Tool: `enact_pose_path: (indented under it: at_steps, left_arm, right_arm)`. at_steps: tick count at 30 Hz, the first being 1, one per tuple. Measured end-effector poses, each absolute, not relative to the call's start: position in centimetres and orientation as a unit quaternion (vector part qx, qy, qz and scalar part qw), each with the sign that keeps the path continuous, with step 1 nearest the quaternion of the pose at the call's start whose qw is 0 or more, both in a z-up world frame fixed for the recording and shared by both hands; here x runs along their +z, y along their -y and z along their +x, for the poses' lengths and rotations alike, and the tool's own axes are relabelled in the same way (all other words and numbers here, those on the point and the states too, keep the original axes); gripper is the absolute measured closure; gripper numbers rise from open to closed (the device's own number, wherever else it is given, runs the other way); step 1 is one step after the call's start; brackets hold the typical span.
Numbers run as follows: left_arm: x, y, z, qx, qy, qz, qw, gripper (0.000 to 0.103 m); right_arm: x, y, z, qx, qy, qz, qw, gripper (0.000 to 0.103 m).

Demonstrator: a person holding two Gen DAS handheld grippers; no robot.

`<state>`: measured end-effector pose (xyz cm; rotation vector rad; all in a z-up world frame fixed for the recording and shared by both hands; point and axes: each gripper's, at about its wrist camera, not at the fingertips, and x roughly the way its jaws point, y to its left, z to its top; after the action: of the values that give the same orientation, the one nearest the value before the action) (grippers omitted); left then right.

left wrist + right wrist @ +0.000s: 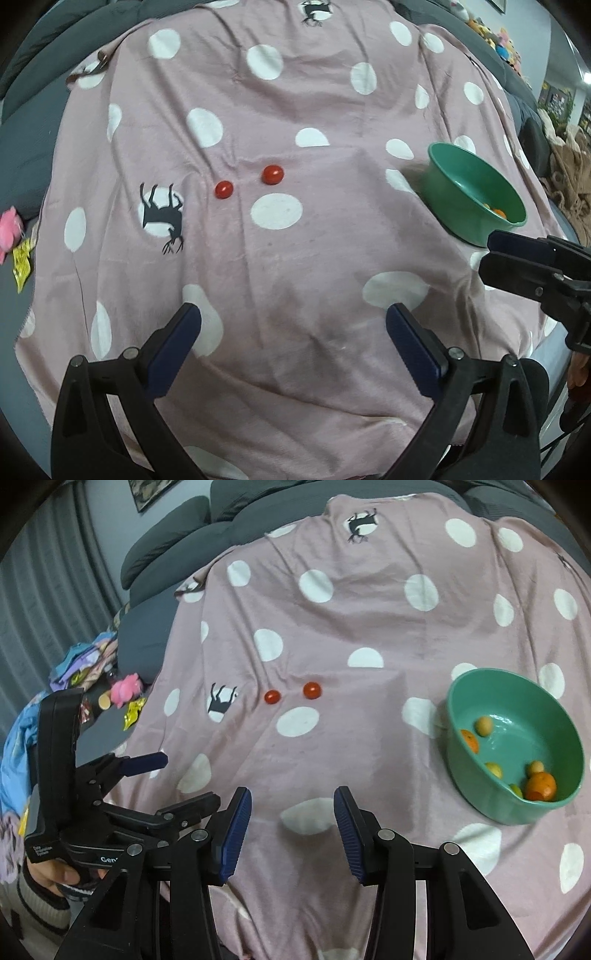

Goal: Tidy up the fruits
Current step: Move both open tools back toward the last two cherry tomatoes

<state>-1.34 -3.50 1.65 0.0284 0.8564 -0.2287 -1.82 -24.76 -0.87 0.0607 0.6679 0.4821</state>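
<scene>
Two small red tomatoes (224, 189) (272, 174) lie side by side on the pink dotted blanket (295, 258); the right wrist view shows the same tomatoes (272, 696) (312, 690). A green bowl (443, 199) (480, 794) to their right holds two oranges (541, 786) and several small yellow fruits (484, 725). My left gripper (293, 319) hovers over the blanket's near part, open wide and empty, well short of the tomatoes. My right gripper (292, 797) is partly open with nothing between its blue pads. Its tip (491, 251) is just in front of the bowl.
Grey sofa cushions (166, 528) surround the blanket. A pink toy (125, 688), yellow packets (135, 709) and folded clothes (85, 661) lie off its left edge. A person's hand (48, 871) holds the left gripper (177, 781) close beside the right one.
</scene>
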Motion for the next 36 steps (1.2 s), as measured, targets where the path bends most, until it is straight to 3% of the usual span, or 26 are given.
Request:
enact_pose_path:
  at_steps: [13,27,36]
  left_arm:
    - [-0.6,-1.4,-0.4,-0.121,-0.435,-0.080,0.889,0.004]
    - [0.0,-1.5,4.9,-0.122,-0.416,-0.053,0.900,0.005]
    - [0.2,-2.9,10.0,-0.145,-0.402,-0.068,0.901,0.015]
  right_arm:
    - [-3.4,22.7,1.3,0.229,-0.379,0.035,0.896,0.056]
    - [-3.8,20.6,7.5,0.226,-0.383,0.026,0.895,0.056]
    - [-3.7,19.2,13.2,0.219,-0.382,0.027,0.898,0.056]
